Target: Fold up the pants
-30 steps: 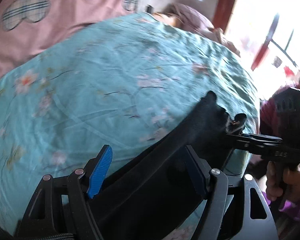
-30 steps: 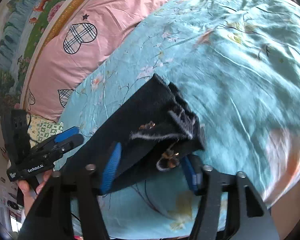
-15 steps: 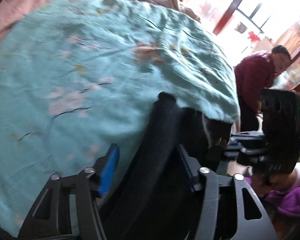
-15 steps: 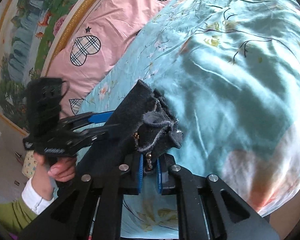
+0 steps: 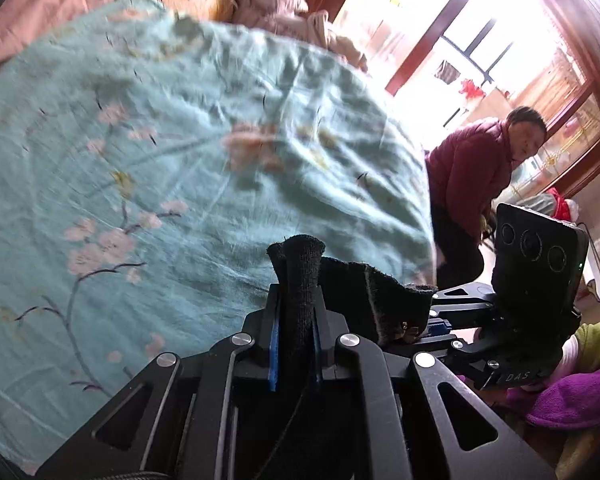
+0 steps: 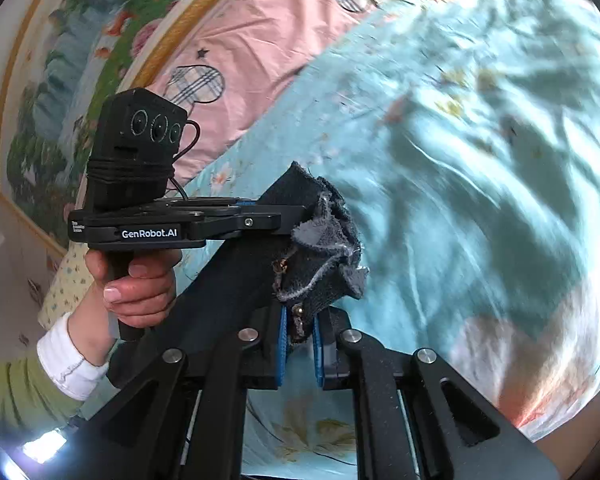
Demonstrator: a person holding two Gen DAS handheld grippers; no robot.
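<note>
Black pants (image 5: pixel 364 292) with a frayed grey waist edge (image 6: pixel 324 240) hang between my two grippers over the near edge of the bed. In the left wrist view my left gripper (image 5: pixel 296 308) is closing tight, and its blue pads press a bunched fold of the black cloth. My right gripper (image 6: pixel 300 332) is shut on the frayed end by the metal fastener. Each gripper shows in the other's view: the right gripper (image 5: pixel 428 320) close at the right, the left gripper (image 6: pixel 280 216) clamped on the cloth from the left, held by a hand (image 6: pixel 140 280).
A teal floral sheet (image 5: pixel 180 160) covers the bed, with pink heart-print pillows (image 6: pixel 260 40) along the far side. A person in a maroon jacket (image 5: pixel 472 168) sits past the bed's right edge, near bright windows. A purple cloth (image 5: pixel 572 396) lies at lower right.
Both grippers went from open around the pants to shut on them, the right one first. The left gripper swung closer to the right one and tipped down; the cloth bunched up.
</note>
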